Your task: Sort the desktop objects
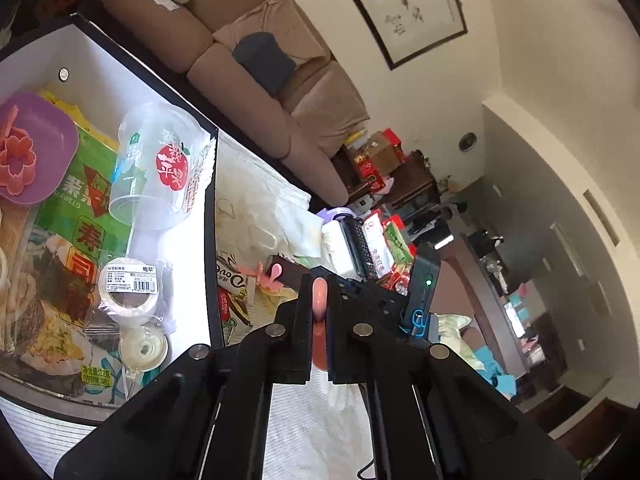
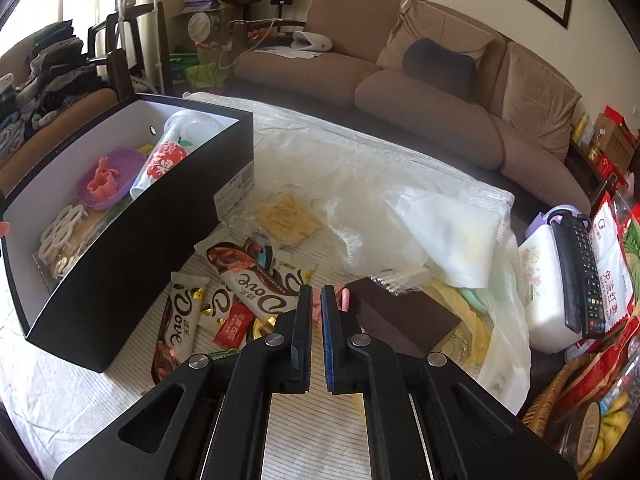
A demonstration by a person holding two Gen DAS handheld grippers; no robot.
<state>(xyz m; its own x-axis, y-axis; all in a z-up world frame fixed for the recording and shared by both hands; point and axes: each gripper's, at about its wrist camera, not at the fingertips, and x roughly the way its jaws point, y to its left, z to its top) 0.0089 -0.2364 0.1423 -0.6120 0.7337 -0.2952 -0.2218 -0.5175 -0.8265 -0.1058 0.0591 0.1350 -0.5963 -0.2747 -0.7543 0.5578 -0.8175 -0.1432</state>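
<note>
The left gripper point(image 1: 319, 300) is clamped on a pink piece point(image 1: 319, 294), held beside the black box point(image 1: 211, 216). The right gripper point(image 2: 316, 300) hovers nearly closed and empty over Dove bars point(image 2: 256, 280), just beside a brown block point(image 2: 400, 320).

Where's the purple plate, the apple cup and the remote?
purple plate point(image 1: 44, 136), left wrist view, bare middle.
apple cup point(image 1: 160, 164), left wrist view, side wall.
remote point(image 2: 580, 276), right wrist view, button face.
</note>
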